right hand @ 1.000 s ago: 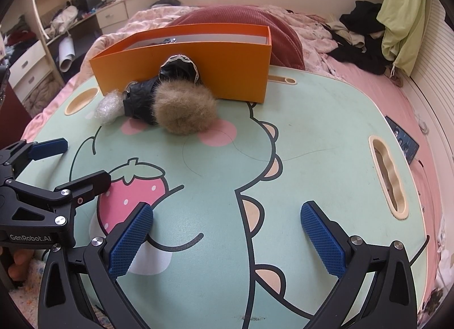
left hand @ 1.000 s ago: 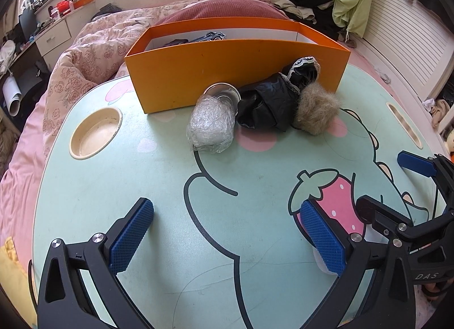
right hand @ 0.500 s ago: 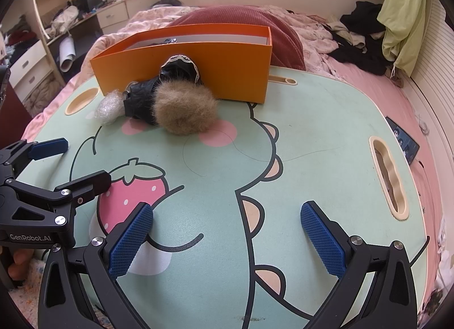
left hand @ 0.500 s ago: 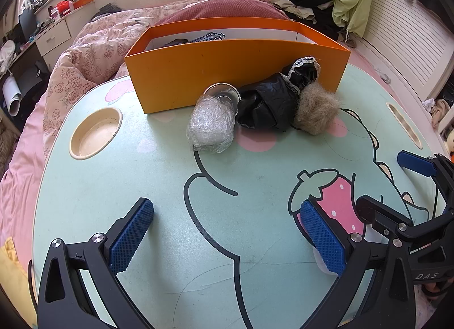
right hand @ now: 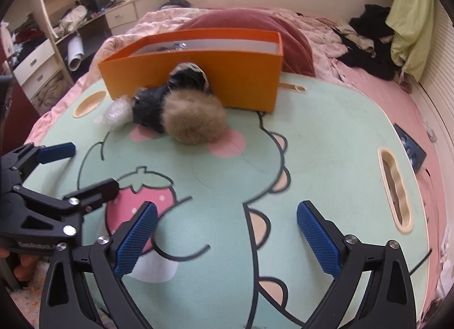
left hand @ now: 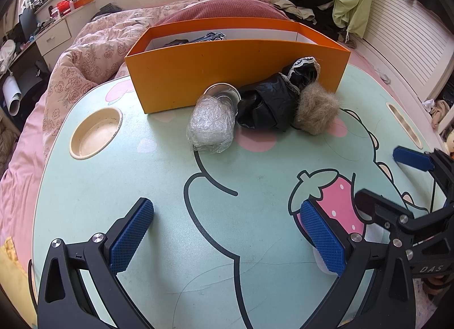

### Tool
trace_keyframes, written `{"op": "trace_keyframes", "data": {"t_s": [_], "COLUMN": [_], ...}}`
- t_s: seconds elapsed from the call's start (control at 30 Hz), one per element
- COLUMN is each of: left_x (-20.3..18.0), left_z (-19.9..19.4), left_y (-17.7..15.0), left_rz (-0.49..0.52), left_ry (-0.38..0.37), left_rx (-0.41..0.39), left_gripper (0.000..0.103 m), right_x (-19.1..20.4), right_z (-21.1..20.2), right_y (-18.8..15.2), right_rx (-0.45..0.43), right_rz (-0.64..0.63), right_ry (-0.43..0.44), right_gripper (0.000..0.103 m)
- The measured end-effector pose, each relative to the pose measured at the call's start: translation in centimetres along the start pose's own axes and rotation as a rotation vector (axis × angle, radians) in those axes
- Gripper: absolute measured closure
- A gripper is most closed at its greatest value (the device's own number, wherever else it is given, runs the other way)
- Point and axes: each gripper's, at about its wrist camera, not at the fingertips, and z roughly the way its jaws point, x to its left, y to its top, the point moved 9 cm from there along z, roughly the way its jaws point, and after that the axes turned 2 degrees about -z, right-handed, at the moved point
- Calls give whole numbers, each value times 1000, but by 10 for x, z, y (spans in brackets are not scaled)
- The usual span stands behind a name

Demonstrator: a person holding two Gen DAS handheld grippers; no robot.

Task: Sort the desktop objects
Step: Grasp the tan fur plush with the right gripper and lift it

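An orange box [left hand: 235, 73] stands at the far side of the mint cartoon table [left hand: 113, 187]. In front of it lie a clear plastic wad [left hand: 211, 124], a round shiny lid [left hand: 222, 92], a black bundle with lace [left hand: 269, 102] and a brown fur ball [left hand: 316, 110]. My left gripper [left hand: 224, 209] is open over bare table, well short of them. In the right wrist view the fur ball [right hand: 195, 117] lies nearest and hides part of the black bundle [right hand: 150, 104]. My right gripper [right hand: 227, 208] is wide, its jaws closing slightly with nothing between them.
A round cup recess [left hand: 96, 133] sits at the table's left, a long slot [right hand: 394, 187] at its right. Dark items lie inside the box. Around the table are a bed with a pink quilt [left hand: 93, 53], a red cushion [right hand: 247, 21] and clothes [right hand: 369, 42].
The right wrist view has shifted slightly and blurred, and the right jaws stand a little narrower. The left gripper and the objects have not moved.
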Motion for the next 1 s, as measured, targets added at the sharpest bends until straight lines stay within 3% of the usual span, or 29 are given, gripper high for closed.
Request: {"op": "trace_keyframes", "data": {"t_s": [0.2,0.3,0.33,0.37,0.4,0.6,0.73,0.8,0.87,1.0], "left_x": [0,0,0,0,0,0,1,3,8,25], "left_z": [0,0,0,0,0,0,-1,-3,-8,-15], "left_y": [0,0,0,0,0,0,0,1,4,20], "left_rz": [-5,-5,-5,-5,-5,-6,-10,-32,-74,-92], "left_ry": [5,4,4,5,5,4,4,-26,-68,-41], "left_rx": [-2,-3,-3,-3,-3,-2,-4,-13,-22,-57], "left_gripper": [0,0,0,0,0,0,0,0,0,5], "right_x": [6,11,14,15,14,6,-16,-24,-29,-32], "right_z": [-1,22,32,41,47,14,-5,-10,-12,-9], "right_y": [58,72,72,69,65,31,5,-5,-11,-11], "right_rx": [-71,-32,-6,20,44,-6,-20,-34,-37,-37], "right_rz": [-35,-61,-72,-76,-72,-14,60,78,87,88], "right_ry": [19,39,52,56,61,154,145,122,90,60], "right_gripper": [10,24,35,56,65,65,64,57,44,40]}}
